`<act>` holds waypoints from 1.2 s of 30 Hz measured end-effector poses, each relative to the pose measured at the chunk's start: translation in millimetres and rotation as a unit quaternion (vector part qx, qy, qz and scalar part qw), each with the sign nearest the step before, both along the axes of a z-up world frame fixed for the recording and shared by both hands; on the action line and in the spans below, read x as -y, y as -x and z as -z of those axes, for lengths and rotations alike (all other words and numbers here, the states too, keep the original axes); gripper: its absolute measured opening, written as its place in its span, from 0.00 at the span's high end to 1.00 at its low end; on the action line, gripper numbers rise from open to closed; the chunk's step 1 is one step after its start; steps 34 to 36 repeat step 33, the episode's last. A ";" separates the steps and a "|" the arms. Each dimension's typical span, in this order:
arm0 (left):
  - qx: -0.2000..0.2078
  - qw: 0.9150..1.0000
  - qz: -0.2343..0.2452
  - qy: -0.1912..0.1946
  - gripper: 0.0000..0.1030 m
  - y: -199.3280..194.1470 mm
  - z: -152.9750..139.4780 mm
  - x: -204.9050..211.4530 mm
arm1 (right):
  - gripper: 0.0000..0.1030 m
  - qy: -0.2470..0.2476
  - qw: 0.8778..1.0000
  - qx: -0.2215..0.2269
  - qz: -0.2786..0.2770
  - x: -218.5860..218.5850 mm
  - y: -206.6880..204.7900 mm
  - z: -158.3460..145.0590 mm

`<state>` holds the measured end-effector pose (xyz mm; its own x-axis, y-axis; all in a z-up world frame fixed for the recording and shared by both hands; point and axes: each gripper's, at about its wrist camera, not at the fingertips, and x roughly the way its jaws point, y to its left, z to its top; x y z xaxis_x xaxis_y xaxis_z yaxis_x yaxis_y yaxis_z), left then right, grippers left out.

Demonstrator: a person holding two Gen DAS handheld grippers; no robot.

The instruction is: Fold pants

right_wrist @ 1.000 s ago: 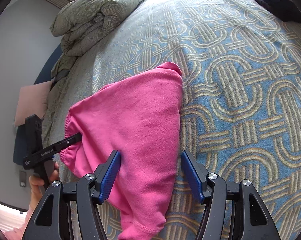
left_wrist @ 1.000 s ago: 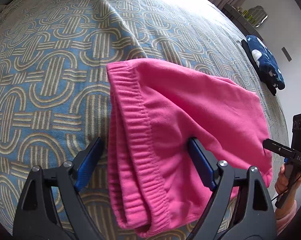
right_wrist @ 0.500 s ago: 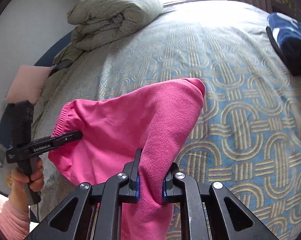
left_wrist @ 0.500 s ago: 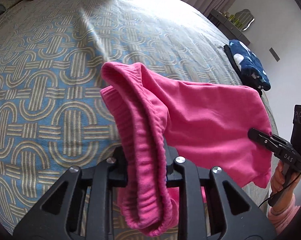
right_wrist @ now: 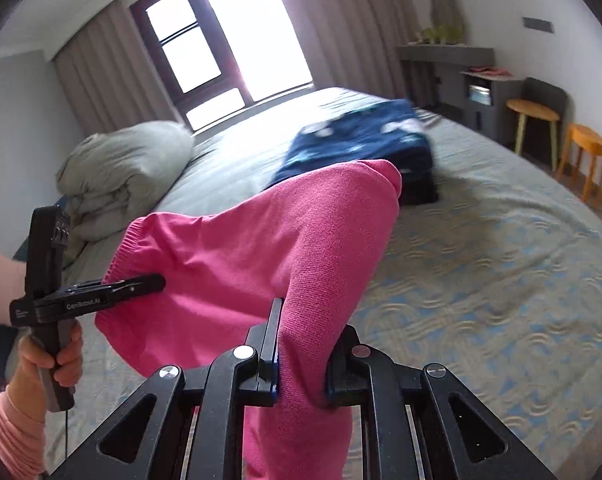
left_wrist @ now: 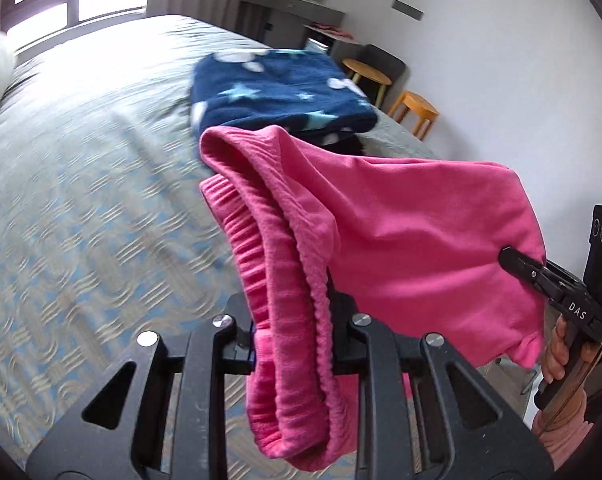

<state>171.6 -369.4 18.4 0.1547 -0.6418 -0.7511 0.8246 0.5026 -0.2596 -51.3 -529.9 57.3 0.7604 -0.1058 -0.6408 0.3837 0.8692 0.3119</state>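
Left wrist view: the left hand-held gripper (left_wrist: 291, 344) is clamped on the ribbed waistband of the pink pants (left_wrist: 401, 248), its two fingers closed to the thickness of the bunched cloth. The pants hang in the air above the bed (left_wrist: 81, 200), spread between both tools. At the right edge, the right hand-held gripper (left_wrist: 509, 258) pinches the far side of the same garment.

Right wrist view: the right hand-held gripper (right_wrist: 301, 364) is closed on a folded edge of the pink pants (right_wrist: 261, 248), cloth filling the gap between the fingers. The left hand-held gripper (right_wrist: 157, 280) grips the waistband end at the left, held by a hand in a pink sleeve (right_wrist: 55, 360).

A folded navy star-print garment (left_wrist: 281, 96) lies on the bed behind the pants. A rolled grey duvet (right_wrist: 121, 172) sits at the head of the bed. Two wooden stools (right_wrist: 585, 148) stand by the wall
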 end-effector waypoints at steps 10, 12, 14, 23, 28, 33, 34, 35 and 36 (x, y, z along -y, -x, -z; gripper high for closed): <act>0.101 0.979 0.019 -0.174 0.58 27.0 87.9 205.7 | 0.72 -0.079 0.969 -0.086 0.219 182.8 74.5 88.5; 0.138 0.975 0.004 -0.172 0.43 33.1 88.6 203.7 | 0.57 -0.097 0.960 -0.106 0.241 199.2 97.7 116.5; 0.169 0.970 0.003 -0.175 0.34 39.4 84.2 200.5 | 0.53 -0.086 0.966 -0.066 0.234 194.9 112.2 116.6; 0.169 0.976 0.042 -0.130 0.34 92.3 39.3 160.3 | 0.46 0.002 0.972 -0.043 0.231 115.5 136.3 63.2; 0.161 0.981 0.050 -0.091 0.34 121.7 15.9 134.7 | 0.45 0.052 0.974 -0.035 0.218 61.0 134.8 35.6; 0.162 0.983 0.057 -0.064 0.34 142.4 -5.2 103.7 | 0.44 0.085 0.969 -0.046 0.225 22.7 143.3 17.5; 0.162 0.983 0.057 -0.064 0.34 142.4 -5.2 103.7 | 0.44 0.085 0.969 -0.046 0.225 22.7 143.3 17.5; 0.162 0.983 0.057 -0.064 0.34 142.4 -5.2 103.7 | 0.44 0.085 0.969 -0.046 0.225 22.7 143.3 17.5; 0.162 0.983 0.057 -0.064 0.34 142.4 -5.2 103.7 | 0.44 0.085 0.969 -0.046 0.225 22.7 143.3 17.5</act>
